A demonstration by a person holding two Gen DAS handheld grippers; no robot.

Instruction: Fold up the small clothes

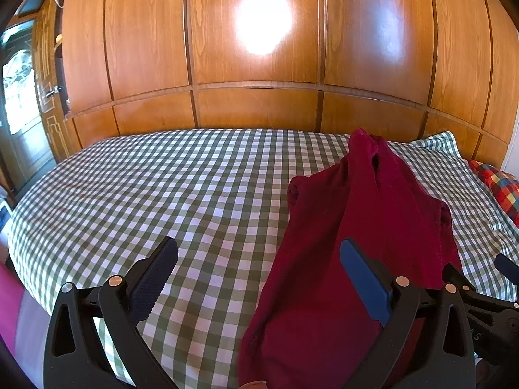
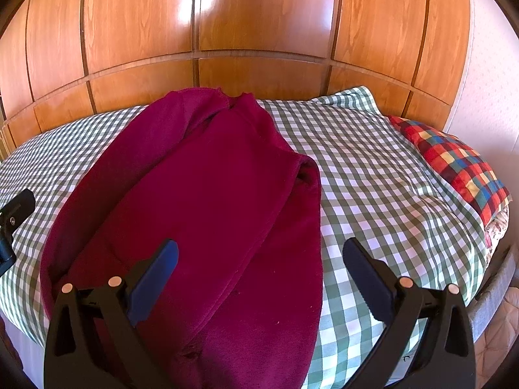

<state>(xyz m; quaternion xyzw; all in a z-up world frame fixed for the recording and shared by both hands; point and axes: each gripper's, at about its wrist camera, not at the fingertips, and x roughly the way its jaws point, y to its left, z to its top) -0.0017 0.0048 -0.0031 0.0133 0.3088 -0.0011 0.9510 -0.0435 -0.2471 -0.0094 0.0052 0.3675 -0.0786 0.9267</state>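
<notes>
In the left wrist view, the left gripper (image 1: 259, 278) is hovering nearest the camera, its jaws standing wide and gripping nothing. The dark red fleece garment (image 1: 356, 243) is lying lengthwise on the right half of the bed with the green-and-white checked sheet (image 1: 162, 188), running under the right-hand finger. A glossy wooden panelled wardrobe (image 1: 259, 48) is rising beyond the far edge.

In the right wrist view, the right gripper (image 2: 259, 278) is likewise hanging nearest, jaws wide and empty. The garment (image 2: 207, 201) is stretching from the near edge to the far left, and a multicoloured checked pillow (image 2: 454, 162) is resting at the far right.
</notes>
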